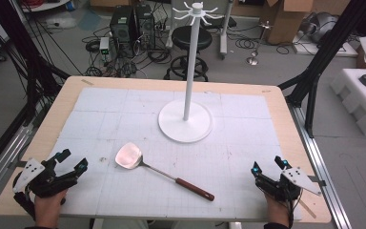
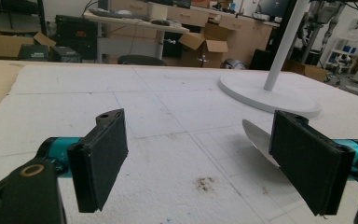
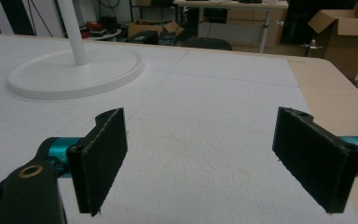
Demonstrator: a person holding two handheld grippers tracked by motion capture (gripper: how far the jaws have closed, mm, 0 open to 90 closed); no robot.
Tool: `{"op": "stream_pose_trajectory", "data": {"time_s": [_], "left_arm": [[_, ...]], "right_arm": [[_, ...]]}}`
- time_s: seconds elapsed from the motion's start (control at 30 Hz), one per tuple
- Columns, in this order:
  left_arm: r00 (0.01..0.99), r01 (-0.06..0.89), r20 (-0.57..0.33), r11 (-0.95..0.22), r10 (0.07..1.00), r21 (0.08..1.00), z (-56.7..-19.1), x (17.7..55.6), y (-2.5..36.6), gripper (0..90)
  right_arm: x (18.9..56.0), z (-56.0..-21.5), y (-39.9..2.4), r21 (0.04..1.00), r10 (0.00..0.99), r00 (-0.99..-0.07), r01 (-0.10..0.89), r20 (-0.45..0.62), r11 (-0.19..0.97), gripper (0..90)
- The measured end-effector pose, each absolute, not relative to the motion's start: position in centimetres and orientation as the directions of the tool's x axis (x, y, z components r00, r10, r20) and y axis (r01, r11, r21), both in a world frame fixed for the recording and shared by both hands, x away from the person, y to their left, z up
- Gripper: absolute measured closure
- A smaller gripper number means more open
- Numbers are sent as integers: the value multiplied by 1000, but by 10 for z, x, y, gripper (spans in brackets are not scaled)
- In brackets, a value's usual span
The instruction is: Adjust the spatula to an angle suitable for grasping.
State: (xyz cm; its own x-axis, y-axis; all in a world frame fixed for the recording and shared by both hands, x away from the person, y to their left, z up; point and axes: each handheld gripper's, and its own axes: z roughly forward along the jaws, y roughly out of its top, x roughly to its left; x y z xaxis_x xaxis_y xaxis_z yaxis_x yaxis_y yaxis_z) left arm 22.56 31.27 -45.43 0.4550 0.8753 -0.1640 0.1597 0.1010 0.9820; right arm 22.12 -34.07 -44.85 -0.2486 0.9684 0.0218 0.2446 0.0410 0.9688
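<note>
A metal spatula (image 1: 129, 156) with a dark red handle (image 1: 194, 189) lies flat on the white foam mat, blade toward the left. Behind it stands a white rack (image 1: 186, 120) with a round base, a tall pole and hooks at the top. My left gripper (image 1: 73, 160) rests at the near left corner, open and empty; in the left gripper view the spatula blade (image 2: 256, 137) peeks out behind the right jaw. My right gripper (image 1: 269, 165) sits at the near right corner, open with nothing between its jaws, and the rack's base (image 3: 74, 72) lies ahead to its left.
The white foam mat (image 1: 233, 138) covers most of the wooden table (image 1: 62, 102). Beyond the far edge are a black stool (image 1: 190, 43), computer towers (image 1: 132, 24), cables and cardboard boxes (image 1: 286, 19). Black frame legs stand at both sides.
</note>
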Motion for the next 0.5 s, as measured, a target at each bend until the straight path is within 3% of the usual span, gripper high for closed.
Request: {"op": "stream_pose_trajectory", "data": {"time_s": [0.4, 0.43, 0.5], "left_arm": [[452, 164, -167, 103, 876, 981, -454, 226, 313, 197], [452, 163, -168, 104, 876, 981, -454, 226, 313, 197], [453, 161, -167, 104, 876, 981, -454, 226, 313, 197]], "right_arm": [[223, -448, -341, 964, 969, -246, 263, 25, 42, 167], [223, -448, -341, 965, 966, -260, 256, 16, 52, 234], [222, -448, -341, 966, 965, -263, 255, 20, 49, 259]]}}
